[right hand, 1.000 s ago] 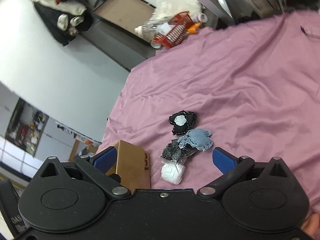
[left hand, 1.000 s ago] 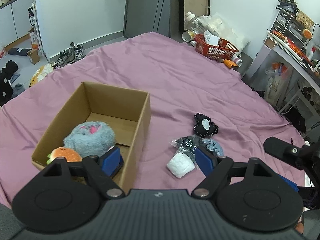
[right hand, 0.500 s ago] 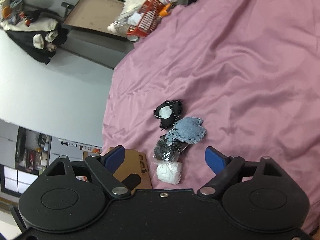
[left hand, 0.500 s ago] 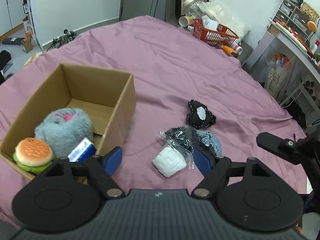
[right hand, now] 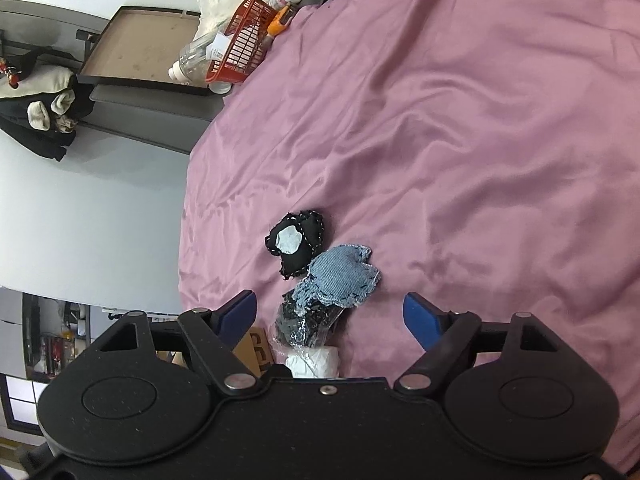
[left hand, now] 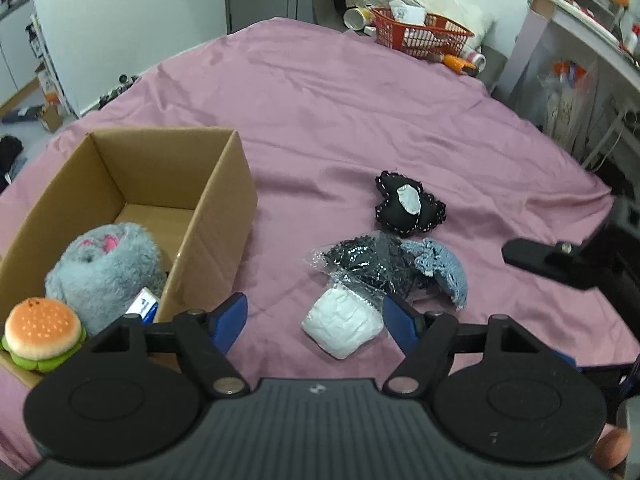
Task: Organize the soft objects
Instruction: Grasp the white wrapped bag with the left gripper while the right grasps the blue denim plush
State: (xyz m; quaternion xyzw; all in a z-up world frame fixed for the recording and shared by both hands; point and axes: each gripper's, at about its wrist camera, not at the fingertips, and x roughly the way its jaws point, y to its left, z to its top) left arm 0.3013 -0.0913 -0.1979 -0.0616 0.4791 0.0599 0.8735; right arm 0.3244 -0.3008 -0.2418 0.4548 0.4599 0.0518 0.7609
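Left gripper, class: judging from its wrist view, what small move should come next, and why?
Probably ease the left gripper down and close on the white soft bundle. Its jaws have just been closing but touch nothing; the bundle lies on the purple sheet between the pads, beside the cardboard box.

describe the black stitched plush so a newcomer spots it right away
Start at the open cardboard box on the purple bedsheet, then look right to the small cluster of soft items. The black plush lies farthest from the camera: matte black, white edge stitching and a white patch, unlike the denim-blue piece nearer.
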